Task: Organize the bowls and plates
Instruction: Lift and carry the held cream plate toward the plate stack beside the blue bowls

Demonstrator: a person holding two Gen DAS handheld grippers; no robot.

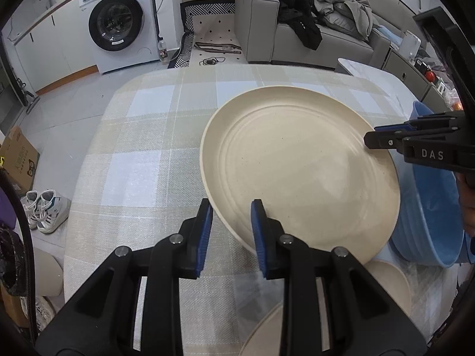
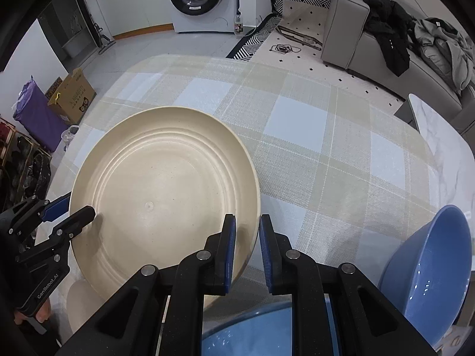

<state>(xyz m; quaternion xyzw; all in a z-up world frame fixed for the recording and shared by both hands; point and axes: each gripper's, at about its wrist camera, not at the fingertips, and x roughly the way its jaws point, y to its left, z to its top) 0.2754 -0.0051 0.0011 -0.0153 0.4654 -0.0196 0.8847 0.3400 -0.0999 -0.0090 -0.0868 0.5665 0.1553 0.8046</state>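
Plate: cream plate [image 1: 299, 166] tilted above the checked surface [image 1: 142, 148], gripped at opposite rims.
Left gripper [image 1: 231, 222]: clenched on the near rim.
Right gripper [image 2: 248, 249]: clamped on the right rim.
Right view only: upright blue bowl [image 2: 430, 273].
Left view only: sneakers [image 1: 44, 210] on the floor.

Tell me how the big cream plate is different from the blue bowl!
The round cream plate is wide and shallow, with ridged rings inside; the glossy blue bowl is deep and smooth. The plate is held up off the checked tablecloth, with the left gripper and right gripper each clamped on its rim; nothing grips the bowl, which leans tilted at the side. Both are round dishes.
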